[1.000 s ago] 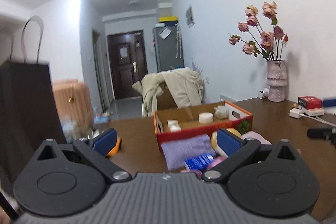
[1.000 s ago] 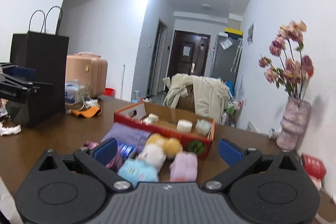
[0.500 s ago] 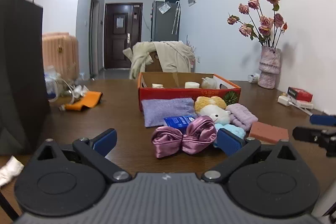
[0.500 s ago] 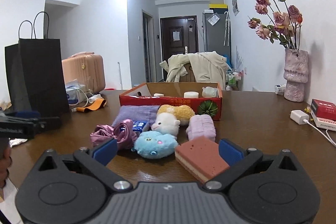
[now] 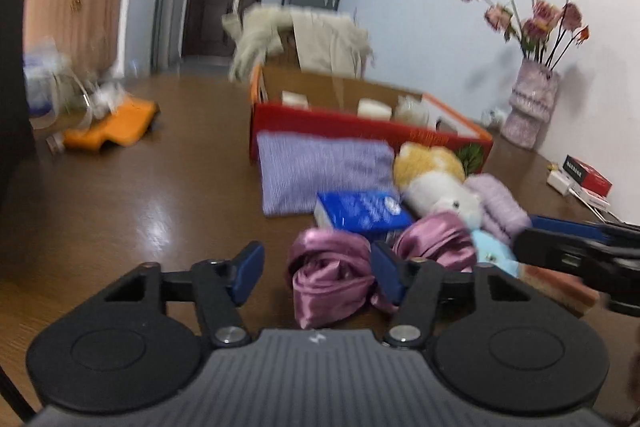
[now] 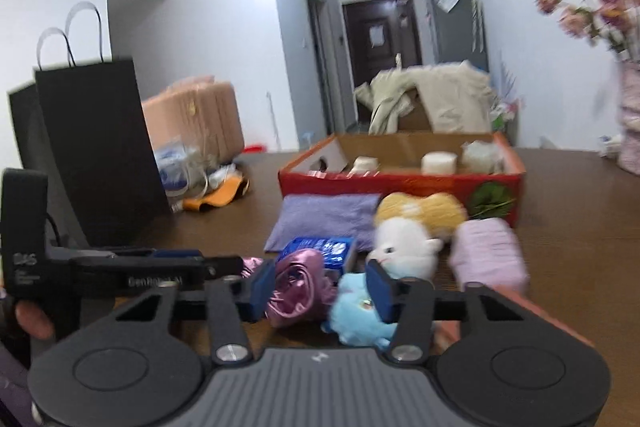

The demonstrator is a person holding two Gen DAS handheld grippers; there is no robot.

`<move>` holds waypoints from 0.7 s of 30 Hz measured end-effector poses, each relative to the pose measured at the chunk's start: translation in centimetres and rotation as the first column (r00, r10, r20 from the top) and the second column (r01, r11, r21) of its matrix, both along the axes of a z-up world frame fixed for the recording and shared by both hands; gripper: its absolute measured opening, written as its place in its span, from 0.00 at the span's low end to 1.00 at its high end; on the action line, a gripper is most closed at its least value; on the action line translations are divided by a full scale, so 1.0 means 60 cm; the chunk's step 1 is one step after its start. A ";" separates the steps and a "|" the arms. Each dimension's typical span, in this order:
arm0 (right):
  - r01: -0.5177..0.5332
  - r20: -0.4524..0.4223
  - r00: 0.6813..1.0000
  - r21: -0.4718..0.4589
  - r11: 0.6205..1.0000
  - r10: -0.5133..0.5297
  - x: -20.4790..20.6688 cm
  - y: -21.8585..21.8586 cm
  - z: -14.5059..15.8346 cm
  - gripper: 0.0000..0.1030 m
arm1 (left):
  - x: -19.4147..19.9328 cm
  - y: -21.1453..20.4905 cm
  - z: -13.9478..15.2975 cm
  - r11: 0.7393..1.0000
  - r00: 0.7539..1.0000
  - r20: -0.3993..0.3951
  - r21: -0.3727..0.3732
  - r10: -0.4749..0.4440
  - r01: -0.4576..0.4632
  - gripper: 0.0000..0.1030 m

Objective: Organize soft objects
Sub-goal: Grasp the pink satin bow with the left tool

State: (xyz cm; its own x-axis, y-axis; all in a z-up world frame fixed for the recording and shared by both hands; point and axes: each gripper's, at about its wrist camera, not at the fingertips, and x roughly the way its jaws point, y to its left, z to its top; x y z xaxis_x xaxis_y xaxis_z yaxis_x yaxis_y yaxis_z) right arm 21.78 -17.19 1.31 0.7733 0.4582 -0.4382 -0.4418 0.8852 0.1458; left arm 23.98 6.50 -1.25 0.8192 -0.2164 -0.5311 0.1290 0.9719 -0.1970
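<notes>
A pink satin bow lies on the brown table in front of a pile of soft toys. My left gripper straddles the bow's left loop, jaws closing, and a gap still shows at the left pad. My right gripper comes in from the other side, jaws closing around the bow's other loop and the edge of a light blue plush. Behind them lie a blue packet, a purple cloth, a white plush and a pink knit roll.
A red cardboard box with small white items stands behind the pile. A black paper bag rises at the left, with an orange item beside it. A flower vase and a small red box sit at the right.
Both grippers have dropped and moved forward to the pile. Their jaws have narrowed from wide open, and the pink bow now lies between the fingers of each.
</notes>
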 end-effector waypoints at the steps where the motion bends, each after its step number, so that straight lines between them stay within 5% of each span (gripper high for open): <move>1: -0.007 -0.014 1.000 0.000 1.000 0.007 0.017 0.011 -0.007 0.32 | 0.008 0.003 -0.008 1.000 0.999 -0.029 -0.017 -0.015 0.015 0.40; 6: -0.048 -0.107 0.993 -0.020 0.999 0.046 0.079 0.051 -0.046 0.29 | 0.022 0.028 -0.027 0.993 0.996 -0.066 -0.102 -0.062 0.055 0.26; 16: -0.054 -0.180 0.983 -0.049 0.997 0.045 0.088 0.031 -0.056 0.34 | 0.029 0.035 -0.033 0.987 0.992 -0.085 -0.141 -0.090 0.077 0.25; 21: -0.048 -0.155 0.987 -0.087 0.995 0.034 0.086 0.028 -0.067 0.22 | 0.029 0.027 -0.033 0.990 0.993 -0.075 -0.118 -0.086 0.077 0.24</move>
